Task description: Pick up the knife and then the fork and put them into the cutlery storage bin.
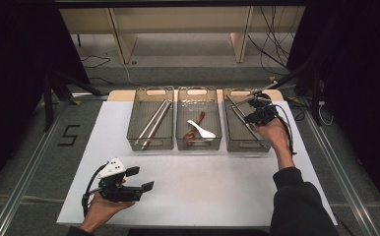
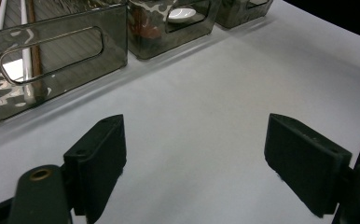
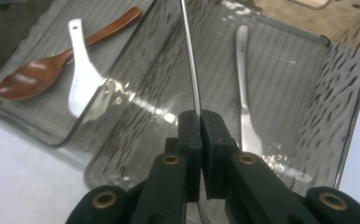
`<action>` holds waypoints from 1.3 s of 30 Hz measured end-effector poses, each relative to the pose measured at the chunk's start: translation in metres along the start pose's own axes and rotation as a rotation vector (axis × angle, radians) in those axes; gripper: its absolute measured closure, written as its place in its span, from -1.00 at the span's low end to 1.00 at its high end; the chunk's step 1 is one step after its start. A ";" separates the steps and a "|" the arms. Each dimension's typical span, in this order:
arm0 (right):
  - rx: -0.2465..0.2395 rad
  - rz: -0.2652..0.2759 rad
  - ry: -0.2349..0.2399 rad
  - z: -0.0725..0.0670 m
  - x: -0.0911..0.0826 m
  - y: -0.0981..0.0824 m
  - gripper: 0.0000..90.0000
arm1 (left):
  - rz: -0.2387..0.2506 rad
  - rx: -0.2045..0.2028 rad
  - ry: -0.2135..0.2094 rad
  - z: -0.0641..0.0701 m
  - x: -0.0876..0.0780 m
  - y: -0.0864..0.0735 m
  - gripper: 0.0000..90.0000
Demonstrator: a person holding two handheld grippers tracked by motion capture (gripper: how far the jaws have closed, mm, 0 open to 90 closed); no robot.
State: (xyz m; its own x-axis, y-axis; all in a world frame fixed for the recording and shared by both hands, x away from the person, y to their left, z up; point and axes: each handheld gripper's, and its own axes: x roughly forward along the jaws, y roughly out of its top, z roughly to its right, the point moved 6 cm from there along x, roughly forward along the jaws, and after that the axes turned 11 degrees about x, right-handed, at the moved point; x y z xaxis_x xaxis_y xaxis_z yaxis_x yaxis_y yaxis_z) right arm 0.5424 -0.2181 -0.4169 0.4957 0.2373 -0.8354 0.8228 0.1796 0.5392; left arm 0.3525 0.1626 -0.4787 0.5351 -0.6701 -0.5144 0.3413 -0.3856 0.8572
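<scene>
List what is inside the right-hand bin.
The right bin holds a metal fork on its floor. The right gripper pinches a thin metal utensil above it; that utensil's lower end is hidden.

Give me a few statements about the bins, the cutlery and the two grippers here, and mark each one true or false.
1. The right gripper is shut on a thin metal utensil above the right bin. True.
2. The left gripper is clamped on a spoon. False: its jaws stand open over the bare white table, with nothing between them.
3. The middle bin holds a white spoon and a brown wooden spoon. True.
4. The three bins are stacked on each other. False: they stand side by side in a row at the table's far edge.
5. A metal fork lies in the right bin. True.
</scene>
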 end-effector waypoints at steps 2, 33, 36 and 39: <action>0.013 0.000 -0.009 0.003 0.003 0.001 0.96 | 0.001 -0.006 0.000 0.000 0.000 0.000 -0.55; 0.109 -0.030 -0.065 0.018 0.036 -0.008 0.84 | 0.003 -0.003 -0.001 0.000 0.000 0.000 -0.55; 0.123 -0.022 -0.040 0.016 0.033 -0.006 0.76 | 0.001 -0.003 -0.001 0.000 0.000 0.000 -0.55; 0.115 -0.007 -0.020 0.013 0.029 -0.005 0.66 | -0.001 -0.006 -0.003 0.001 0.000 0.000 -0.55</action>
State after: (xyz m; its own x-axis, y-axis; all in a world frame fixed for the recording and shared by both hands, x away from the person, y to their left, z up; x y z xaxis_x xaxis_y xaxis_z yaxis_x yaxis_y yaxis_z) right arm 0.5569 -0.2248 -0.4455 0.4945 0.2173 -0.8416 0.8519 0.0706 0.5189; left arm 0.3517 0.1624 -0.4788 0.5323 -0.6718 -0.5151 0.3467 -0.3821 0.8566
